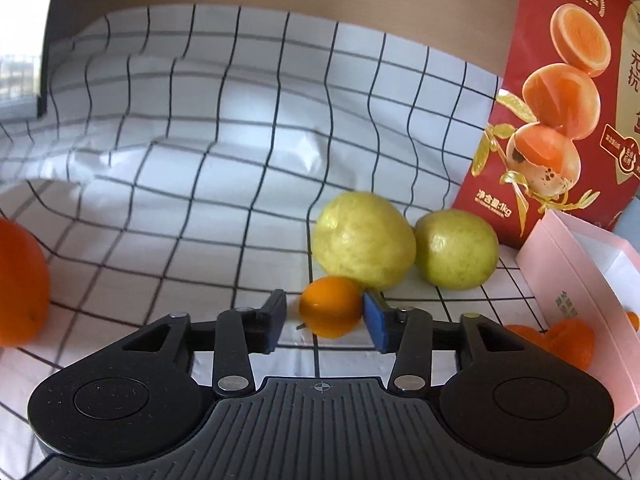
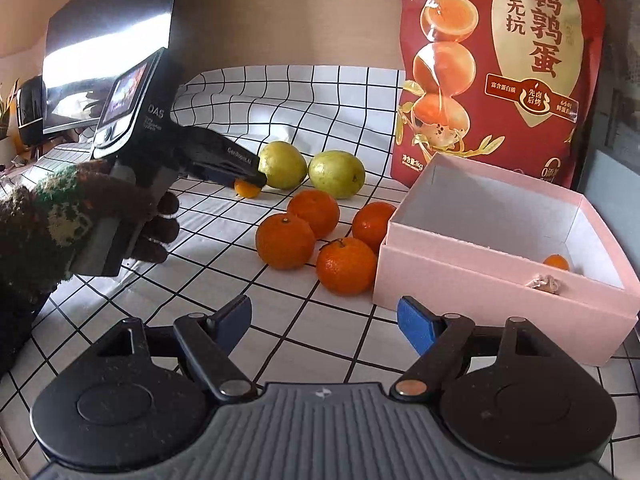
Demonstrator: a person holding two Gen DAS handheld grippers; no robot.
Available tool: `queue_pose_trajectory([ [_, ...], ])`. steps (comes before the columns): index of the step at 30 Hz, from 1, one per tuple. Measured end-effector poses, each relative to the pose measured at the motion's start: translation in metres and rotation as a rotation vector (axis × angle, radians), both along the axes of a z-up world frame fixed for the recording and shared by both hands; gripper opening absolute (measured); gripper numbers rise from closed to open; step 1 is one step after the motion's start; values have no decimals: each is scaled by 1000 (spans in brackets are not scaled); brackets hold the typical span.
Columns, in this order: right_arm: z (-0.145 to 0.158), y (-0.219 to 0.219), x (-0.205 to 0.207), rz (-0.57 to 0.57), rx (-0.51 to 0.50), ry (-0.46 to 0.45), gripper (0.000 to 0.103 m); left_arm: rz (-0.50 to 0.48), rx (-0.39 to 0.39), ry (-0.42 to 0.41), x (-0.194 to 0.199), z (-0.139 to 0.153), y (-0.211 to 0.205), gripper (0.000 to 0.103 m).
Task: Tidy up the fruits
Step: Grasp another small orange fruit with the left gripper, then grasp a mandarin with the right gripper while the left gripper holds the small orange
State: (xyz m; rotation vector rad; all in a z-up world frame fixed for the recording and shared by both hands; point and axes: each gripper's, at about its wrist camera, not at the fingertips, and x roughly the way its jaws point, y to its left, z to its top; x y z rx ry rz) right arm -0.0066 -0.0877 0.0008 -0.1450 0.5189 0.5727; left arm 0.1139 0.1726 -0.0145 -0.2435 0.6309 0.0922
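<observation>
A small orange kumquat (image 1: pixel 330 306) lies on the checked cloth between the pads of my left gripper (image 1: pixel 325 313). The jaws stand open: there is a gap on the left side, and the right pad is at the fruit's edge. The right wrist view shows the same gripper (image 2: pixel 256 179) over the kumquat (image 2: pixel 245 189), held by a gloved hand (image 2: pixel 100 208). Two yellow-green fruits (image 1: pixel 362 240) (image 1: pixel 456 250) sit just behind it. Several oranges (image 2: pixel 285 240) lie beside the pink box (image 2: pixel 472 280), which holds one small orange fruit (image 2: pixel 557 262). My right gripper (image 2: pixel 324 314) hangs open and empty above the cloth.
A red snack bag (image 2: pixel 500 60) stands against the wall behind the box. One orange (image 1: pixel 20 284) lies at the far left in the left wrist view. A dark monitor (image 2: pixel 108 40) stands at the back left. The cloth (image 1: pixel 200 140) is rumpled towards the back.
</observation>
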Motion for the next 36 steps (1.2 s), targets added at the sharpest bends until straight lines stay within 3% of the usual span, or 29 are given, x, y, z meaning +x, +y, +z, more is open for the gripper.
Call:
queue_pose_trajectory([
  [4,0,0,1,-2,-2,6,81,-6,-22,-25,-4,0,1,39],
  [9,0,-1,2,-6,6,10,81,7,-75,-27,-25,8,2,39],
  [13,0,-1,2,-9,11,6,83,-47,-128,-32,-70,16,-12,39],
  [16,-1,0,2,-2,5,12,83,-81,-145,-82,-115,16,-26,39],
  [22,1,1,-5,-1,7,-34,83,-72,-203,-136,-167,4,-34,39],
  [26,12,17,-6,53,-39,-61,77,-41,-216,-155,-177,1,-31,39],
  [30,30,37,24,86,2,48,73,-42,-243,-139,-175,-1,-27,39],
  [32,32,49,41,70,0,91,65,-42,-268,-130,-174,-4,-24,39],
  [36,23,76,64,34,-78,85,61,-3,-316,-145,-178,-7,-16,39],
])
